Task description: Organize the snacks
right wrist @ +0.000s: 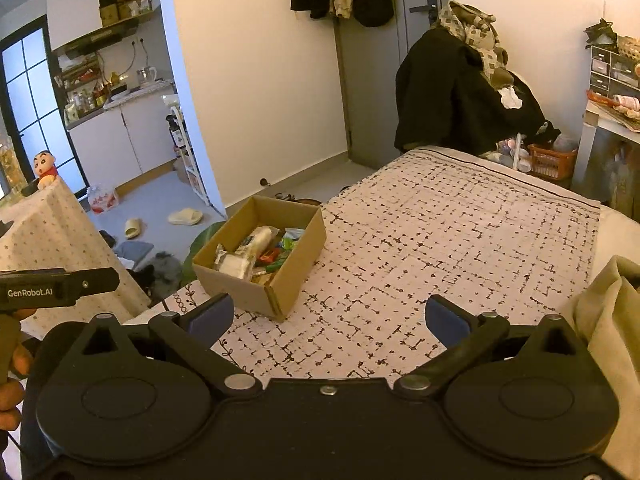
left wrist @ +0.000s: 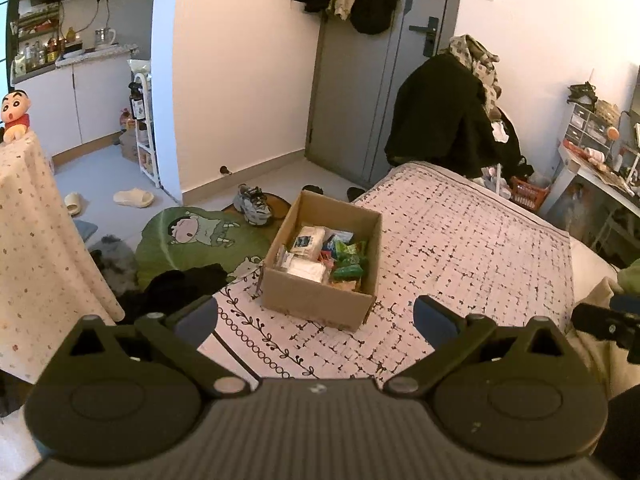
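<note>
**Brown box of snacks is waiting on the bed**

Cardboard is what the box (left wrist: 320, 276) is made of, and it is sitting on the patterned bed cover (left wrist: 460, 248), near the left edge of the bed. Snack packs (left wrist: 340, 258) are lying inside it: white ones on one side, green ones on the other. No snacks are showing out on the cover.

Both claws are hanging above the near end of the bed, spread wide and holding nothing. From the left claw (left wrist: 316, 316) the box is lying at 12 o'clock, close in front. From the right claw (right wrist: 330, 316) it is lying at about 11 o'clock, a bit further off. So the left claw is looking nearer.

The box's long side is running away from the claws, toward the door (left wrist: 360, 92).

The snacks are already sitting in the box. This could be a box being filled, or a full one being sorted.
</note>
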The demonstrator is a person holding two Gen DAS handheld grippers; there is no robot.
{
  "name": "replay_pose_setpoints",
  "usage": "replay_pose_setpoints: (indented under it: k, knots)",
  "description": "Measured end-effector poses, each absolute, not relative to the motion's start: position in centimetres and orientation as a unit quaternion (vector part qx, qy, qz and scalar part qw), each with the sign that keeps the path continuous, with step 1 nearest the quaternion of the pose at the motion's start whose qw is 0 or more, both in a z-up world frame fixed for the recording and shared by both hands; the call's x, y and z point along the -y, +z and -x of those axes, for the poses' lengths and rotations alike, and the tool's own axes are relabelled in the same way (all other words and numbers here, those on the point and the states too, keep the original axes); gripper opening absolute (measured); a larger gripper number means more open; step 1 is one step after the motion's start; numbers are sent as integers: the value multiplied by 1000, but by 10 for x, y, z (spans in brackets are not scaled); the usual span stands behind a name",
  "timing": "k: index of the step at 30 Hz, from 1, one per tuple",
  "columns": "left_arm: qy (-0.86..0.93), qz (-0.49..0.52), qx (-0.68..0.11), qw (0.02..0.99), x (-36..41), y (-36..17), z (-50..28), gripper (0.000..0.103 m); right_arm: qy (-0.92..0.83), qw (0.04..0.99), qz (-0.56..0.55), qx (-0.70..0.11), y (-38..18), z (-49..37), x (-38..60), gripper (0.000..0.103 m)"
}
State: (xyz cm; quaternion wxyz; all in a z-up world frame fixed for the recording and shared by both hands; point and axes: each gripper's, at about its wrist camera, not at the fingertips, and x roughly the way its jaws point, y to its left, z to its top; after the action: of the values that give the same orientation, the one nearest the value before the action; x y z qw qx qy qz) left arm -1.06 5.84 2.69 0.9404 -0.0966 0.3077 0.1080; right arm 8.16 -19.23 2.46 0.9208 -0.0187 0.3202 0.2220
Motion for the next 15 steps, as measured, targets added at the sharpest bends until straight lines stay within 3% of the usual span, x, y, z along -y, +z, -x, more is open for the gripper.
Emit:
replay_pose_setpoints:
  k: [15]
  knots:
    - [106, 104, -309, 939, -62, 27, 11, 103, 222, 918, 22, -327, 25, -84, 190, 103]
